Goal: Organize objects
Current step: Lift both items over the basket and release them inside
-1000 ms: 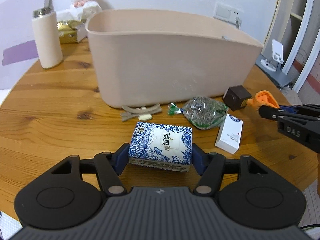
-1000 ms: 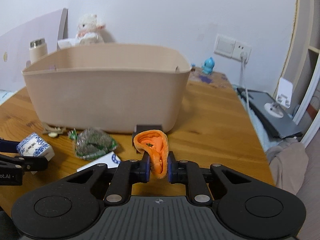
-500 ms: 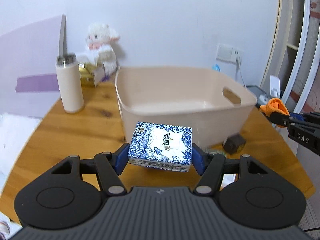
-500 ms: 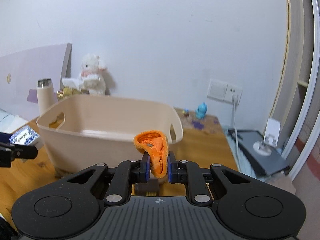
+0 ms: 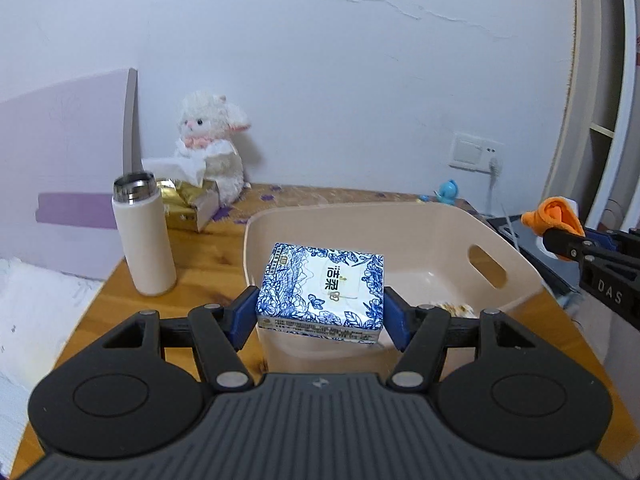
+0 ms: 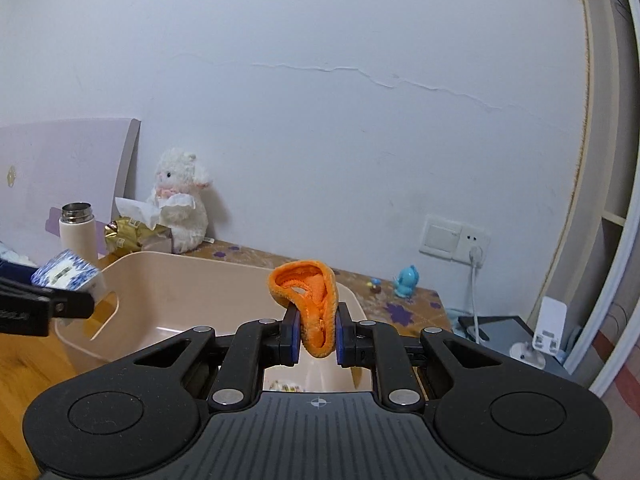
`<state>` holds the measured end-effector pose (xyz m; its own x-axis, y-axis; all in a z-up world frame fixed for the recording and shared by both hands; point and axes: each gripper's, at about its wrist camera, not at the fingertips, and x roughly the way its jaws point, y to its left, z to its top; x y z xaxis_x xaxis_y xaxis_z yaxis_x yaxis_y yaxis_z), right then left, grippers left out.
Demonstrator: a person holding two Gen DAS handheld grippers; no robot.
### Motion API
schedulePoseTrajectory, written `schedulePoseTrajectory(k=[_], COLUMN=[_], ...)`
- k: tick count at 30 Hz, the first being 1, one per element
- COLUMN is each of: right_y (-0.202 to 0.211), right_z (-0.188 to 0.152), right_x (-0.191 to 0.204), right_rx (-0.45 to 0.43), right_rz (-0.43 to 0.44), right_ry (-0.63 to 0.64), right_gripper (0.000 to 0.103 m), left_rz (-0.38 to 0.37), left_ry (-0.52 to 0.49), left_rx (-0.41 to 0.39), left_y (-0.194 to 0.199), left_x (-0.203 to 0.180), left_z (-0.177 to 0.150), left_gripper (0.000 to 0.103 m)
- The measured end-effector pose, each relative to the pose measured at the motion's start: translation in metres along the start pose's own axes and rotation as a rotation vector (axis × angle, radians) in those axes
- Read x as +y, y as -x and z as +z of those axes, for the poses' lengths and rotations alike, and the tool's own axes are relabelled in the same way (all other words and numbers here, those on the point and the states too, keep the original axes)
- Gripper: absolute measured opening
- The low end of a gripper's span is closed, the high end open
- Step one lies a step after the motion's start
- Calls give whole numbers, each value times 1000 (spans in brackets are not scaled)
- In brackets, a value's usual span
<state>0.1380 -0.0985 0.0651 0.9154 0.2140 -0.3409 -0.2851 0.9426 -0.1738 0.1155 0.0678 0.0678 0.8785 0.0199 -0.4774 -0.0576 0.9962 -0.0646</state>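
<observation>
My left gripper is shut on a blue-and-white patterned tissue pack, held in the air over the near left rim of the beige plastic basket. My right gripper is shut on a folded orange cloth, raised above the basket's right end. In the left wrist view the orange cloth and right gripper show at the far right. In the right wrist view the tissue pack sits at the left edge. A small light item lies on the basket floor.
A cream thermos stands on the wooden table left of the basket. Behind it are a gold tissue box and a white plush lamb. A blue figurine and a wall socket lie at the back right.
Both grippers have risen from table level, carrying the tissue pack and the orange cloth up over the basket. The loose items left on the table are out of sight.
</observation>
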Motion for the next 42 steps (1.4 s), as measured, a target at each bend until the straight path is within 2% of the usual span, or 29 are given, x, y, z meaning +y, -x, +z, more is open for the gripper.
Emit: schedulePoseTrajectory(k=[7,11,14,18,19,21,22,23,24,26,29,33,38,42], right_y=[-30,-51,-65,-81,-83,-81,-78,-74,-71,-64,-51,-33,-12,3], right_z=[1,-1,-7,-18,-20,-23,-23,-23,-23,-21,-18,-17,-20,-30], right_x=[26,32,35,37,37,36,35,34,34,32,28,21,13,11], right_rx=[42,96,143,206,212,205,198,188,176,158,134,123,120,133], right_rz=[24,36,45,50,48,44,46,50,47,33,26,23,29,27], right_ry=[24,26,29,39,38,39,43,48,58,78,91,81,68,80], right_gripper=[16,16,16,17,18,27,36,39,41,49,59,65,72,73], left_rz=[31,55,46,39,34,26,20,17,19,29,28,18,51,55], left_ry=[-43,-70,-60,-72,-75,-69,-62,-53,-43,-23,-4,-29,-23,1], left_rx=[32,92,144,147,151,162,163,159,154,140,122,114,73,80], left_y=[-45,-77,-92,-95,-95,-94,-93,-90,-87,-81,-67,-48,-20,-6], left_x=[-10,-15,-14,-18,-19,-19,-18,-17,-16,-14,-10,-8,-5,2], left_z=[13,7,-2,-7,-7,-7,-6,-5,-4,-2,1,0,-4,-12], left_gripper=[66,66,66,66,66,67,67,68,69,79,83,85,88,88])
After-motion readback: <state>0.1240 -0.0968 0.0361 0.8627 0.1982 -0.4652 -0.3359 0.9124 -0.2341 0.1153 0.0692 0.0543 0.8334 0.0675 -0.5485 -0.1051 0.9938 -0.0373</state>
